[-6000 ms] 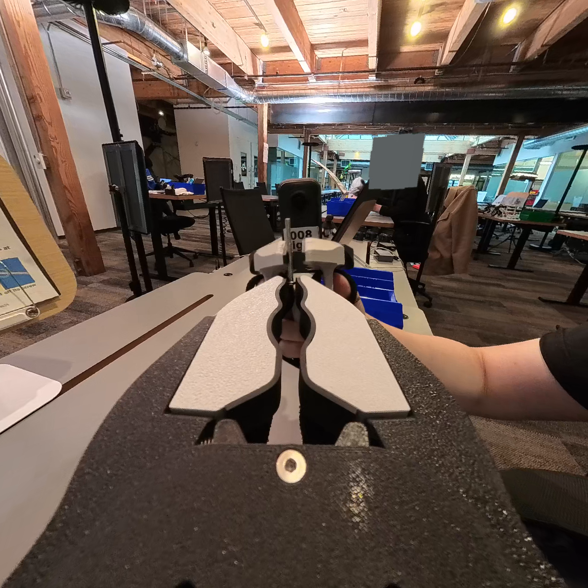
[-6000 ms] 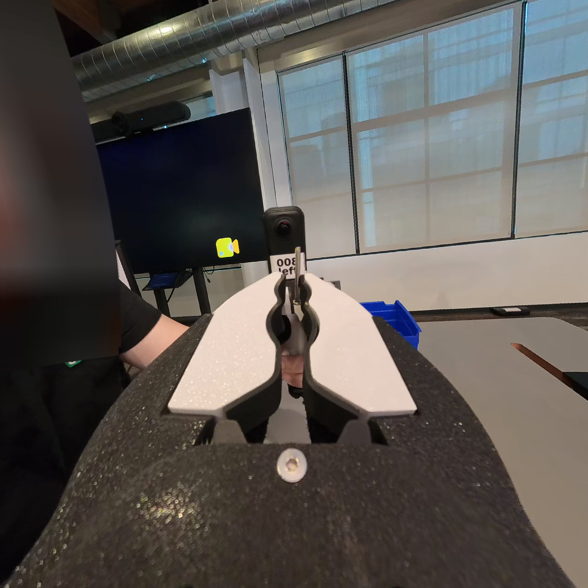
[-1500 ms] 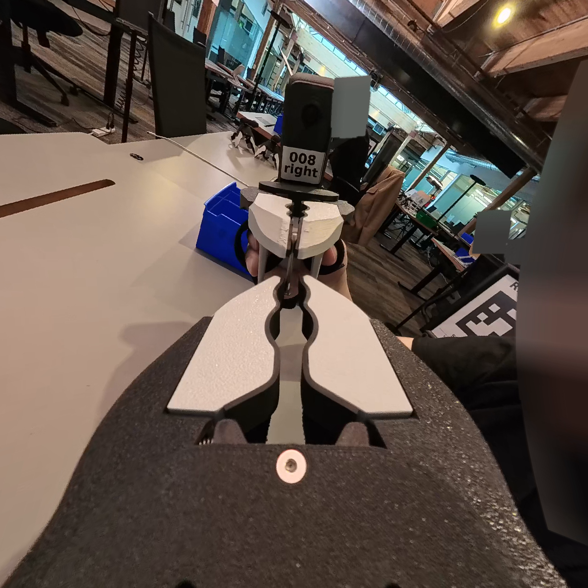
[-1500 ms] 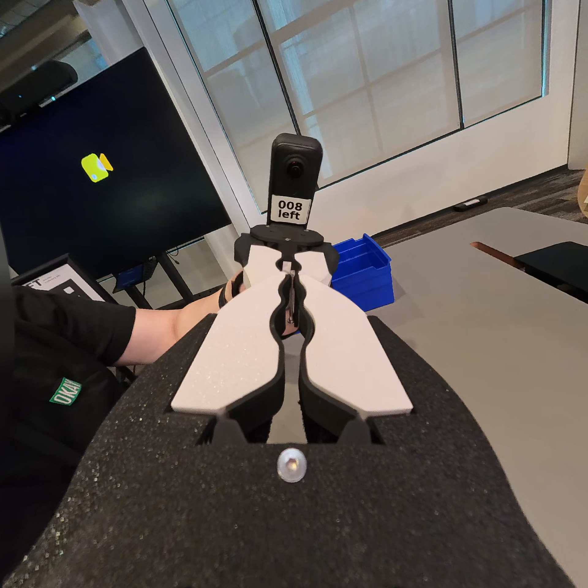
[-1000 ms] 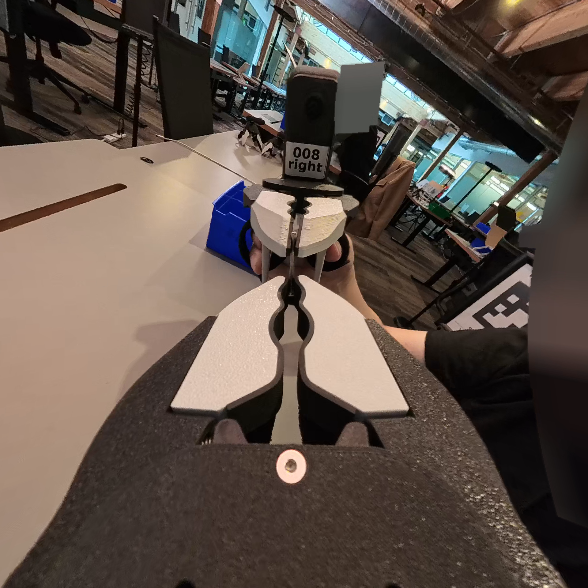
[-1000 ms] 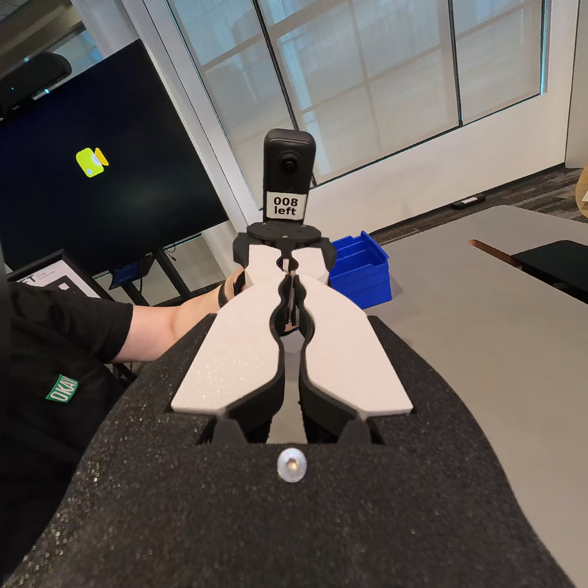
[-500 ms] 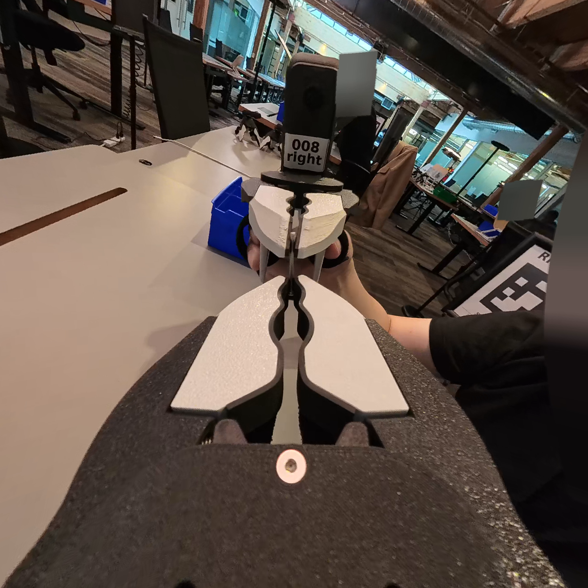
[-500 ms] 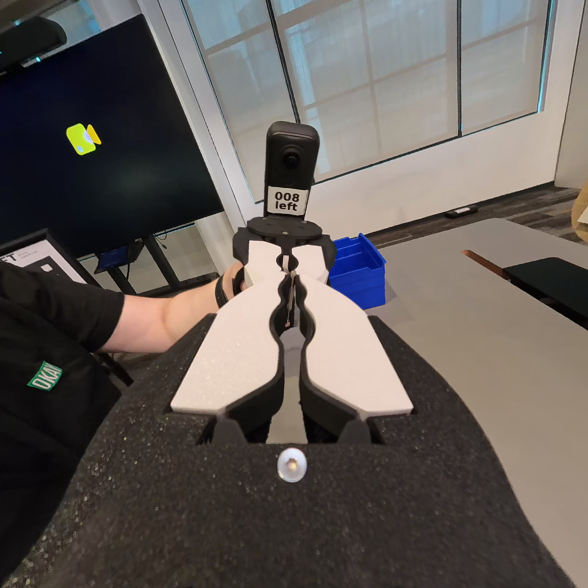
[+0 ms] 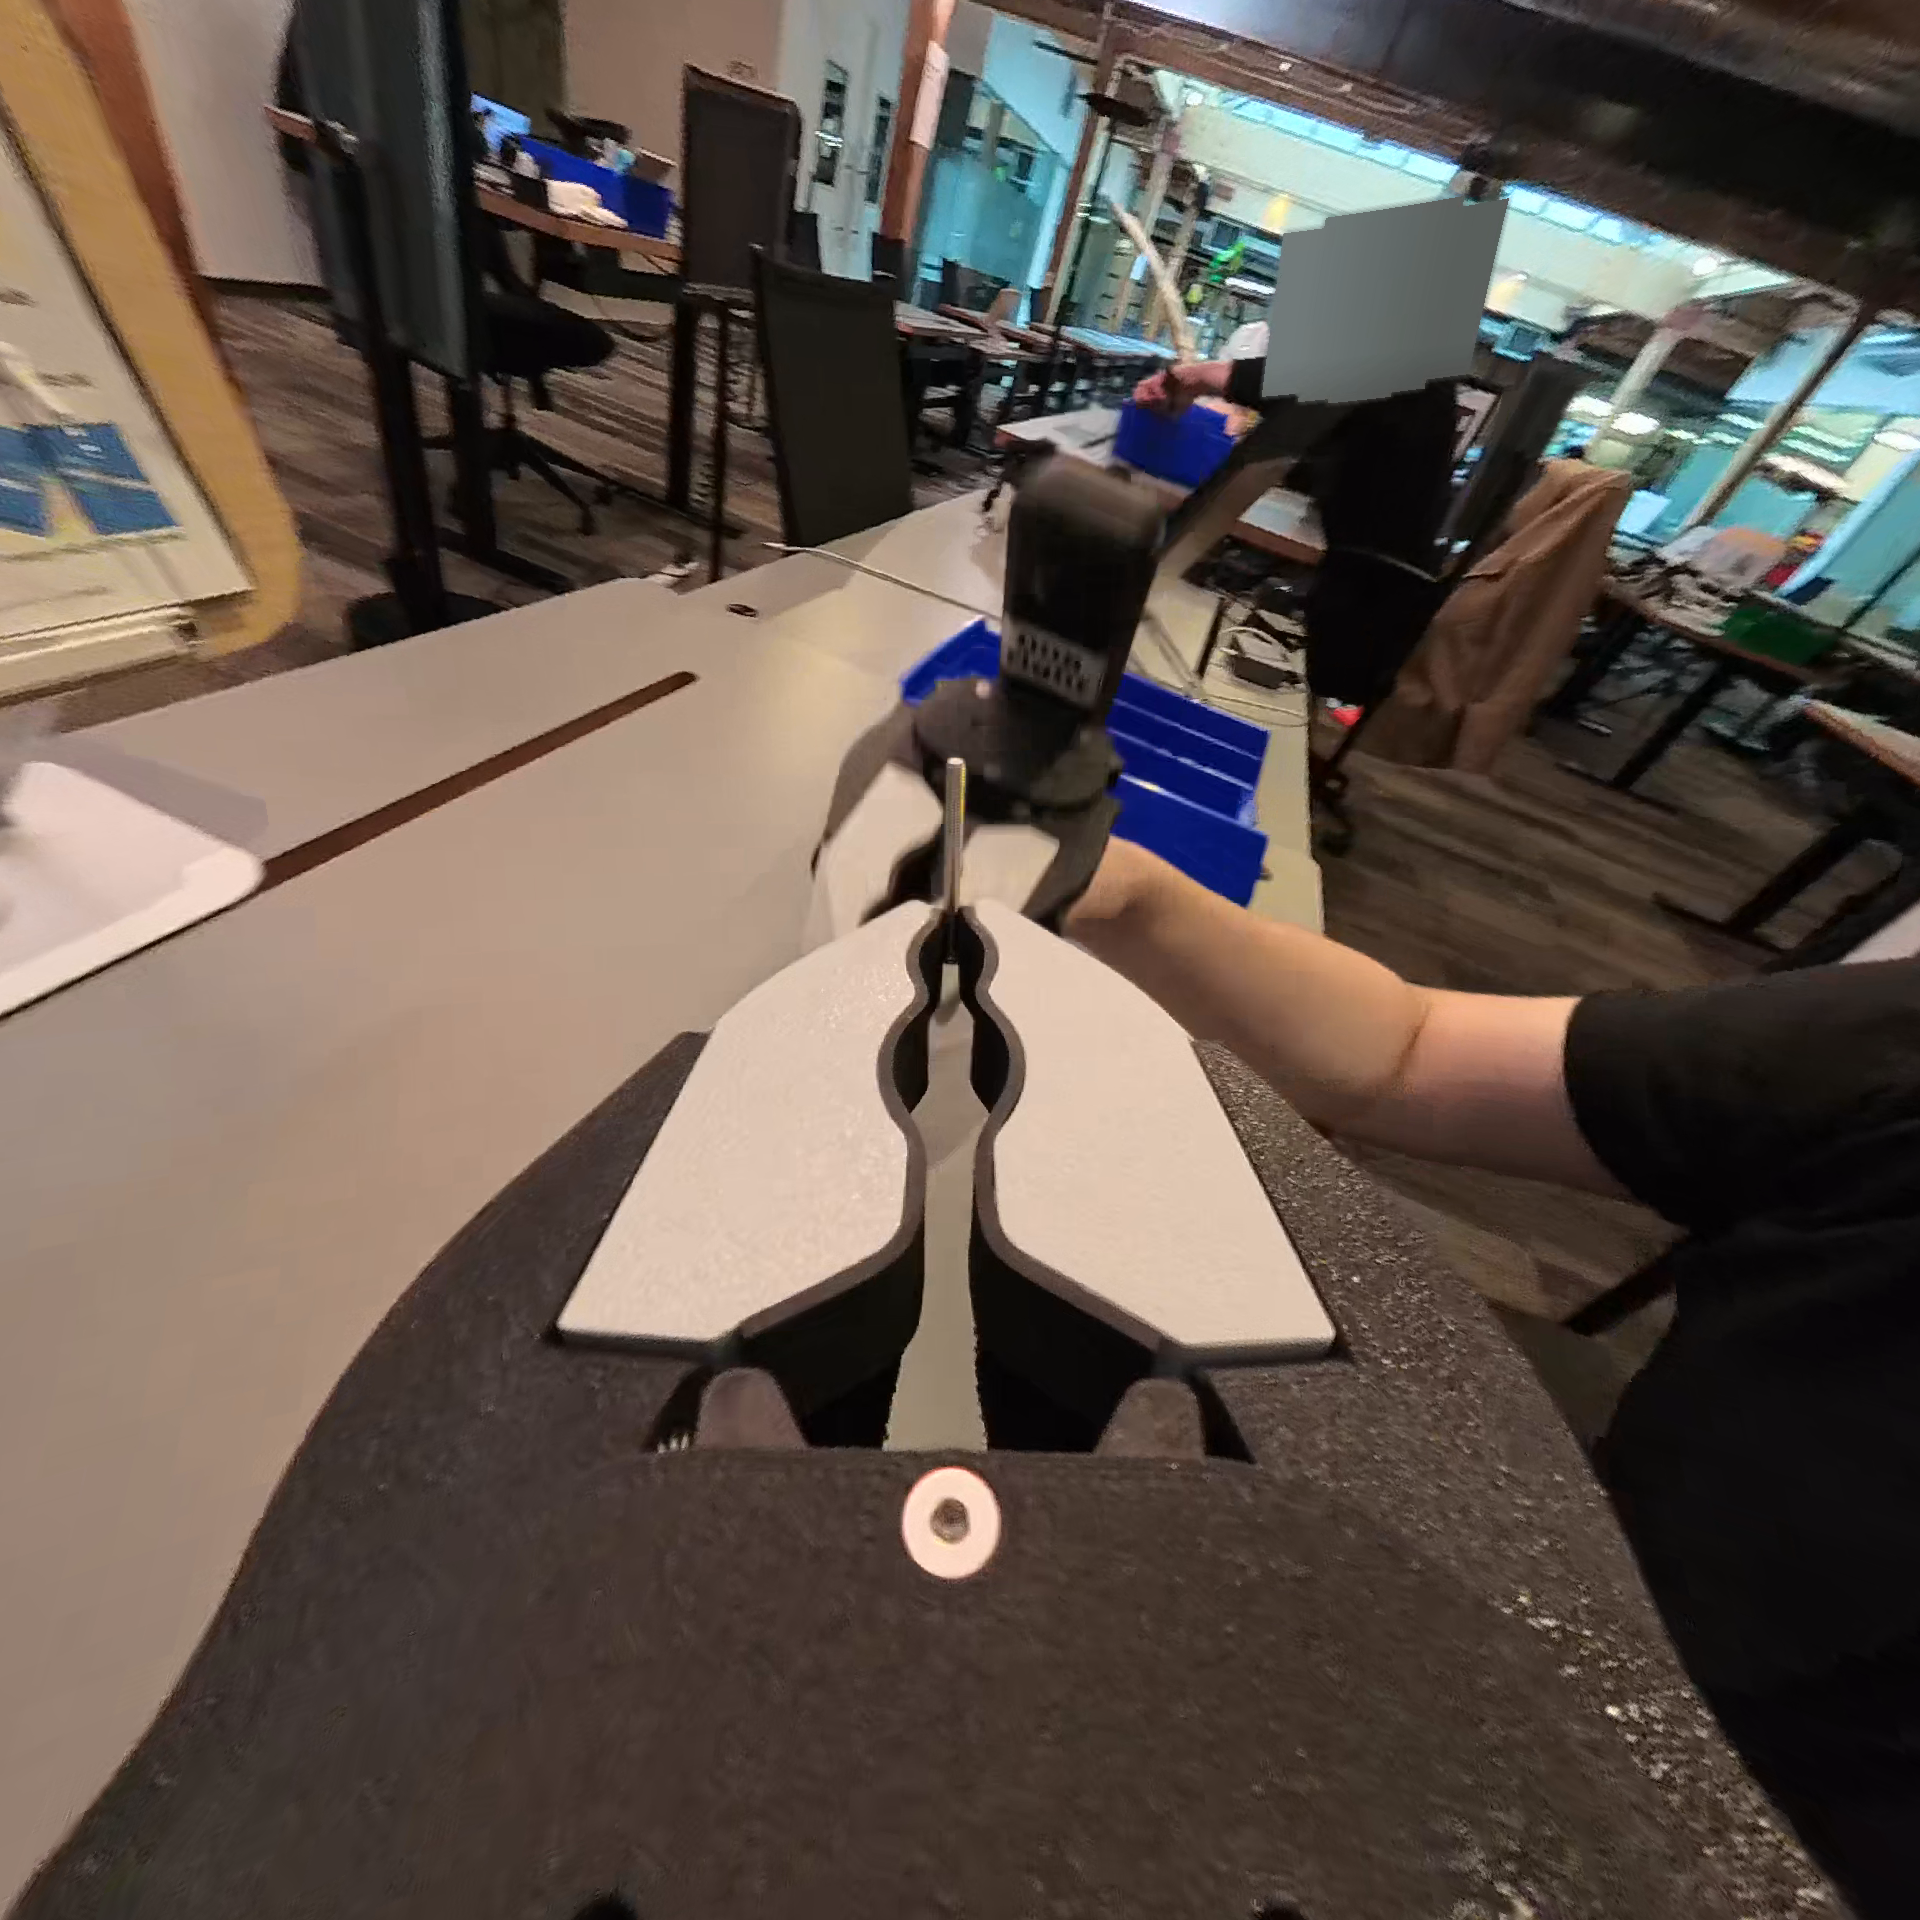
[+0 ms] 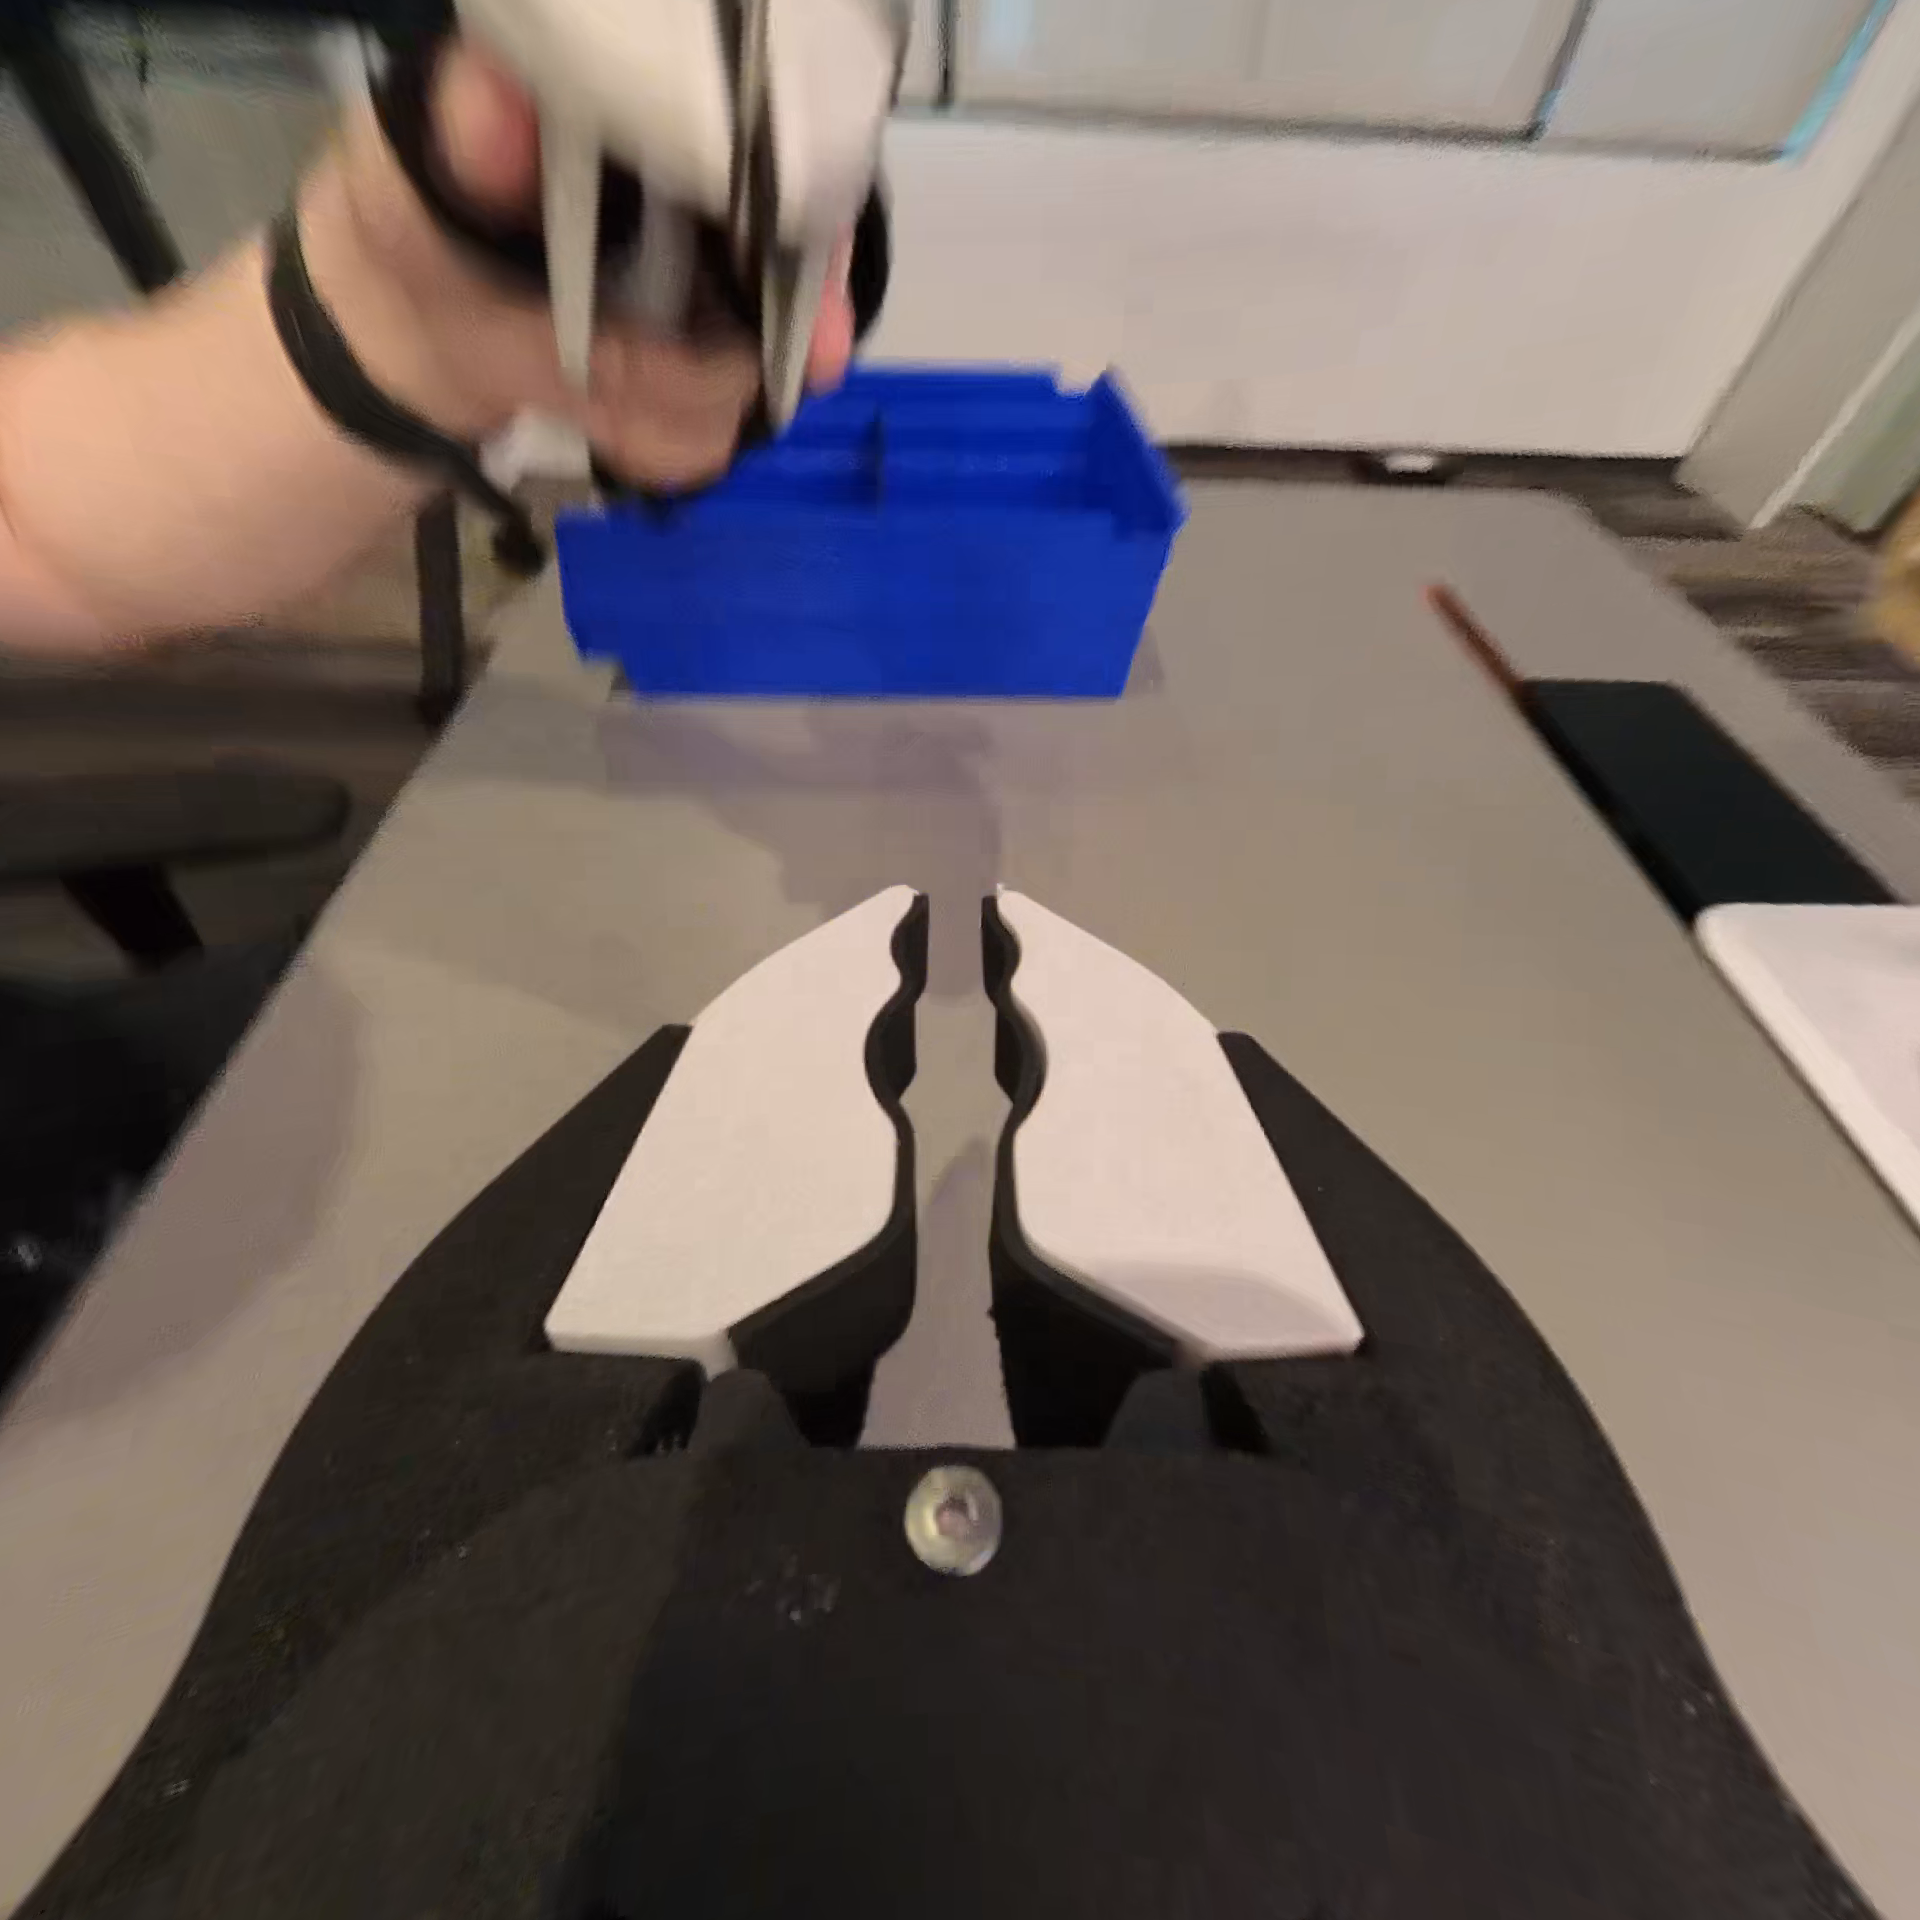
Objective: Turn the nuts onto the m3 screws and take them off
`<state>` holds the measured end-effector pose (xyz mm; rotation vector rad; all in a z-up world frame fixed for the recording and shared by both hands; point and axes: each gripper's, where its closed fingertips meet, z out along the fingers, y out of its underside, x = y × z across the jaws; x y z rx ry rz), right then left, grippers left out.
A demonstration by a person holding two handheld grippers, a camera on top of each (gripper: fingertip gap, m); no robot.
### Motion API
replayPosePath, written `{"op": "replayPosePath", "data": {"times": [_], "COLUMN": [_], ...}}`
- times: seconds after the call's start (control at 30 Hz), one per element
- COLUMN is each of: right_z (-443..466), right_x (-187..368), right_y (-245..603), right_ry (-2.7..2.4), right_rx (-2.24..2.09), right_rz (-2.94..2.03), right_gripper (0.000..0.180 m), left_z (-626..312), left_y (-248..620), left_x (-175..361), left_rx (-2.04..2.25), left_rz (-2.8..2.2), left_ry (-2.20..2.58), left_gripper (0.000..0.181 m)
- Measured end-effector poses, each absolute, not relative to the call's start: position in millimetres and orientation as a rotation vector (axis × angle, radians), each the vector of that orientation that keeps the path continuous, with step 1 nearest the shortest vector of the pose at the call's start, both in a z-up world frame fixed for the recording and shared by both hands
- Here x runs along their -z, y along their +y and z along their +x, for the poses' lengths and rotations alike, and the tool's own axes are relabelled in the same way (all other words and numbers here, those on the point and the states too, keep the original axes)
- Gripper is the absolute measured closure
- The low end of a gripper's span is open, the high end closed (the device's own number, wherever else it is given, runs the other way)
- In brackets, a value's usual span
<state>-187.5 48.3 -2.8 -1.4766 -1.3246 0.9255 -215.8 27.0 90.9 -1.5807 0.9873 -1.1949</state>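
Observation:
My left gripper (image 9: 951, 916) is shut on a thin metal screw (image 9: 953, 831) that stands straight up out of its tips. No nut shows on the screw. My right gripper (image 10: 956, 906) points down at the grey table (image 10: 1351, 935); its jaws stand a little apart with nothing between them. In the left wrist view its black camera (image 9: 1081, 582) shows just beyond the screw, blurred. In the right wrist view the left gripper and the hand that holds it (image 10: 665, 260) are a blur at the top left.
A blue compartment bin (image 10: 873, 551) stands at the table's far edge; it also shows in the left wrist view (image 9: 1184, 769). A black pad (image 10: 1704, 790) and a white tray (image 10: 1849, 1018) lie at the right. A person stands far back among desks.
My right gripper has let go of the screw, opened slightly, drawn away and tipped down toward the table. My left gripper still holds the screw and has turned to the left.

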Motion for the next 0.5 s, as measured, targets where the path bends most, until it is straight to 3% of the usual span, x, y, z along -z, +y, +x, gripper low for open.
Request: {"op": "replayPosePath", "data": {"times": [0.17,0.5], "right_z": [-227,-254], "right_x": [81,142], "right_y": [59,81], "right_ry": [-1.601,-1.906], "right_rx": [-0.821,-0.685], "right_rz": [-1.531,-1.539], "right_gripper": [0.17,0.167], "left_z": [-256,-283], "left_y": [20,8], "left_x": [-81,-76], "left_rx": [1.047,1.008], "left_rz": [-1.618,-1.62], "left_ry": [0.942,0.921], "left_gripper": [0.179,0.179]}}
